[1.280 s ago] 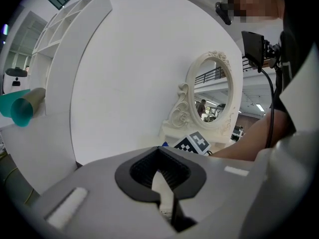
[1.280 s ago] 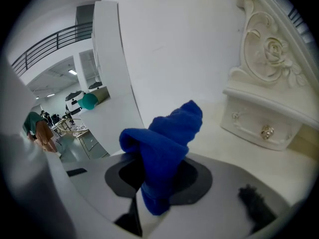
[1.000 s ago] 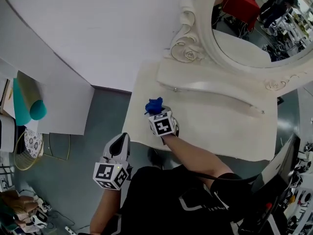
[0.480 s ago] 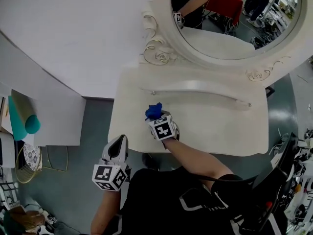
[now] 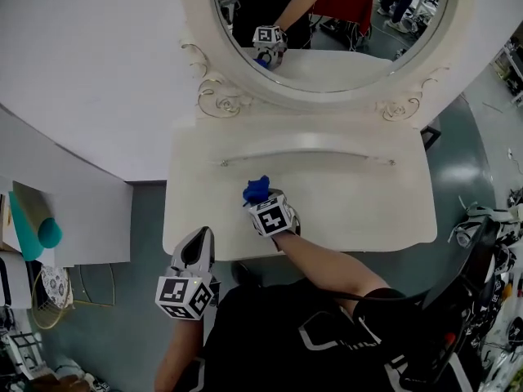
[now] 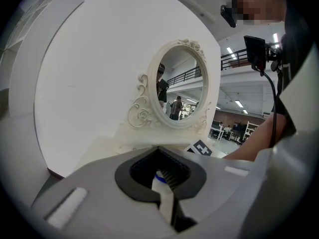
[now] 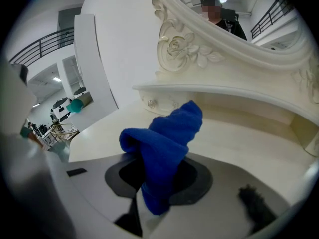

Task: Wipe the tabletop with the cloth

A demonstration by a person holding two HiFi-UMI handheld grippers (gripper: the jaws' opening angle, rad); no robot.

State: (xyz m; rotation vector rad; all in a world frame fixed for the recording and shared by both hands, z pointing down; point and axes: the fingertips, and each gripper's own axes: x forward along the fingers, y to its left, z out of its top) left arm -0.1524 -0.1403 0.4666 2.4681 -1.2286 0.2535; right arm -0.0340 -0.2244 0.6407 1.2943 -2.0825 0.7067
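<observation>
Cloth: the blue cloth (image 5: pixel 257 190) (image 7: pixel 164 148) is soft, nubby terry, bunched into a crumpled cone. It is over the front left part of the tabletop; whether it presses on the surface cannot be told.
Right tool: the right gripper (image 5: pixel 262 199) (image 7: pixel 157 193) has its jaws closed on the lower end of the cloth, and the rest of the cloth stands out ahead of them.
Right arm: a bare forearm (image 5: pixel 327 260) below a black sleeve reaches from lower right up and left across the table's front edge.
Left tool: the left gripper (image 5: pixel 198 242) (image 6: pixel 162 177) has its jaws together with nothing between them.
Left arm: it is held low, off the table's front left corner, over the grey-green floor (image 5: pixel 122 300), with the jaws pointing toward the table.
Tabletop: the tabletop (image 5: pixel 359 207) is cream-white and smooth, with rounded corners and a curved raised ledge (image 5: pixel 306 149) at the back.
Mirror: the mirror (image 5: pixel 327 23) is round, in a cream frame carved with scrolls and a rose, and stands behind the ledge. Its glass reflects the marker cube and the cloth.
Wall: the wall (image 5: pixel 90 64) is plain white and lies to the left of the mirror.
</observation>
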